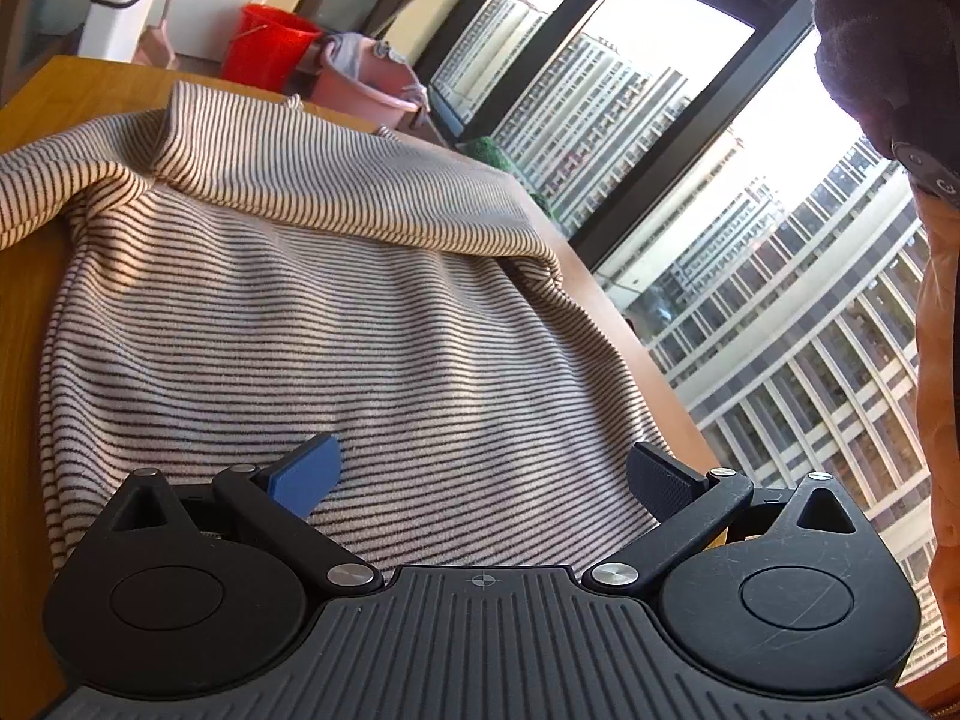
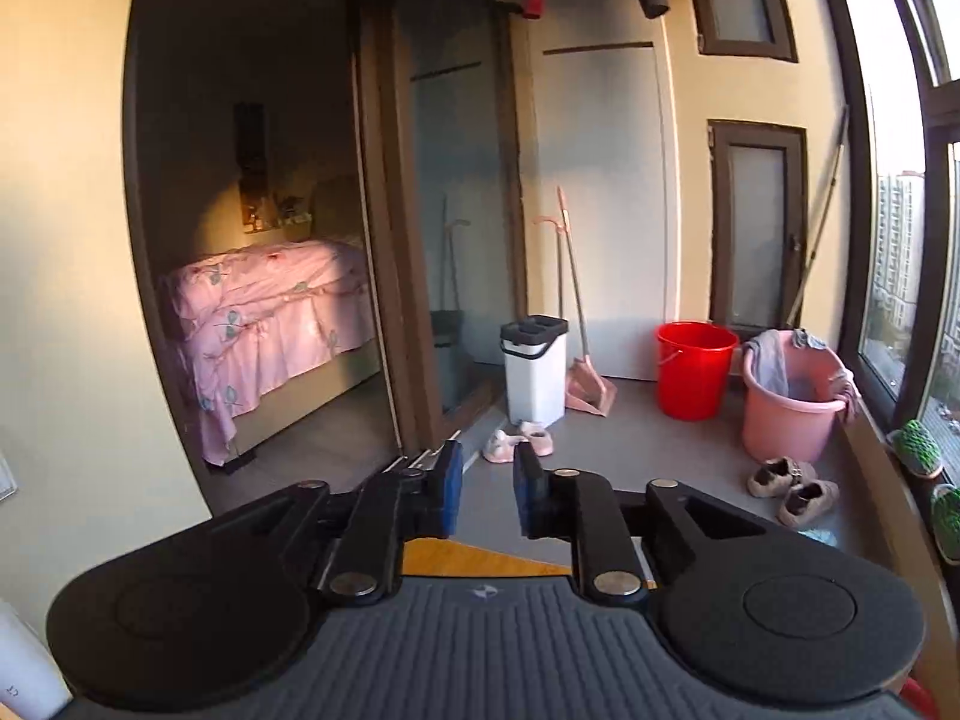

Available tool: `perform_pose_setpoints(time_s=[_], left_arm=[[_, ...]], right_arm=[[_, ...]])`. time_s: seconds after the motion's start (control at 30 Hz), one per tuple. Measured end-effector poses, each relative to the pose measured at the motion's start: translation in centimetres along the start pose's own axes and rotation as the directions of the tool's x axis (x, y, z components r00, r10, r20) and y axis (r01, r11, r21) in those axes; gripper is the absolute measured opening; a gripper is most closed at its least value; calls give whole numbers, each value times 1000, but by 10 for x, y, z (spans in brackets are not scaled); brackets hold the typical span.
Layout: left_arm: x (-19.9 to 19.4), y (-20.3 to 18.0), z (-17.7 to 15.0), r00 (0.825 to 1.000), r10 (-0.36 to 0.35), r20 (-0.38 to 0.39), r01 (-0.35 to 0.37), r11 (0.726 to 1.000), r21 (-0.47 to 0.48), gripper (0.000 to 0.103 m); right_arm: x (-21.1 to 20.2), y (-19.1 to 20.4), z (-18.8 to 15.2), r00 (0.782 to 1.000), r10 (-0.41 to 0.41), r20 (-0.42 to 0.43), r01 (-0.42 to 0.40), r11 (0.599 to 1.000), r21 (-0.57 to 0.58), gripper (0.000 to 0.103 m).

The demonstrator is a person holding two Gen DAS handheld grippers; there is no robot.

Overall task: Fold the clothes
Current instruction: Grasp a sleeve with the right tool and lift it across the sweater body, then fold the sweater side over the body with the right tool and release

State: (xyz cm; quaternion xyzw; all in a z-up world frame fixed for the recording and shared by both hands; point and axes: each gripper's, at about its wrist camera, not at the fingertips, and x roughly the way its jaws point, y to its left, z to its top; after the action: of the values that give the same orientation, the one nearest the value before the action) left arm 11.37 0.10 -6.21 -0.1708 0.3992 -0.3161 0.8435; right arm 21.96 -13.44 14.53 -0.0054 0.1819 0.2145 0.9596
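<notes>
A cream and dark striped garment [image 1: 300, 300] lies spread on the wooden table [image 1: 24, 360] in the left wrist view, with one part folded over across its far side. My left gripper [image 1: 480, 474] is wide open just above the garment's near edge, holding nothing. My right gripper [image 2: 485, 495] is held up in the air with its jaws a small gap apart and empty; it faces the room, away from the garment. Only a corner of the table [image 2: 468, 558] shows under it.
A red bucket [image 2: 695, 369], a pink basin [image 2: 792, 402], a white bin [image 2: 534, 375], a dustpan and broom [image 2: 585, 384] and shoes [image 2: 792, 489] stand on the floor beyond the table. Windows [image 1: 750, 270] run along the right. A person's sleeve [image 1: 939, 360] is at the right edge.
</notes>
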Motion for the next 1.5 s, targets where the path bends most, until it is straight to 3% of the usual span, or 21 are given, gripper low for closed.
perform_pose_setpoints(time_s=[0.13, 0.27, 0.4, 0.53, 0.6, 0.67, 0.77, 0.8, 0.83, 0.87, 0.97, 1.07, 1.17, 1.33, 1.43, 1.5], left_arm=[[-4, -7, -1, 999, 28, -22, -27, 999, 38, 103], [-38, -4, 6, 998, 53, 20, -55, 993, 102, 103], [-39, -9, 0, 997, 59, -46, -50, 983, 174, 103], [-28, -28, -20, 993, 1, -119, 31, 963, 268, 103], [-23, -32, -26, 990, -8, -138, 47, 959, 280, 103], [-19, -27, -28, 990, -18, -143, 54, 967, 250, 103], [-17, -24, -27, 990, -37, -139, 69, 969, 238, 103], [-17, -24, -26, 990, -41, -138, 73, 969, 236, 103], [-17, -23, -26, 990, -43, -137, 75, 969, 236, 103], [-18, -22, -26, 990, -48, -135, 79, 969, 234, 103], [-27, -13, -21, 991, -74, -110, 96, 974, 205, 103], [-53, 8, -10, 990, -143, -8, 143, 984, 108, 103], [-72, 24, 3, 989, -133, 71, 131, 991, 26, 103], [-79, 21, 6, 997, -33, 76, 28, 997, 70, 103], [-91, 34, 15, 988, 15, 153, -14, 1000, -8, 103], [-108, 41, 25, 971, 27, 238, -14, 998, -56, 103]], right_arm=[[10, 16, -26, 994, 59, -93, -69, 992, -105, 33], [29, 48, -68, 963, 120, -241, -184, 947, -264, 36], [58, 88, -108, 909, 185, -374, -341, 846, -410, 36], [80, 138, -144, 859, 200, -472, -468, 682, -562, 36], [87, 158, -157, 848, 207, -488, -497, 629, -597, 36], [96, 170, -163, 856, 207, -474, -494, 603, -627, 41], [109, 179, -167, 894, 173, -413, -426, 616, -663, 44], [114, 179, -167, 891, 177, -417, -428, 631, -647, 40], [116, 177, -164, 894, 178, -411, -419, 656, -628, 19], [118, 176, -160, 898, 177, -402, -407, 681, -609, 12], [116, 149, -130, 912, 222, -344, -371, 804, -465, 8], [99, 106, -104, 929, 231, -289, -329, 873, -361, 8], [79, 74, -110, 948, 160, -276, -265, 878, -400, 8], [60, 40, -148, 946, -17, -325, -158, 849, -504, 8], [39, 34, -153, 956, -24, -293, -144, 830, -539, 11], [21, 45, -155, 974, 9, -227, -149, 779, -610, 16]])
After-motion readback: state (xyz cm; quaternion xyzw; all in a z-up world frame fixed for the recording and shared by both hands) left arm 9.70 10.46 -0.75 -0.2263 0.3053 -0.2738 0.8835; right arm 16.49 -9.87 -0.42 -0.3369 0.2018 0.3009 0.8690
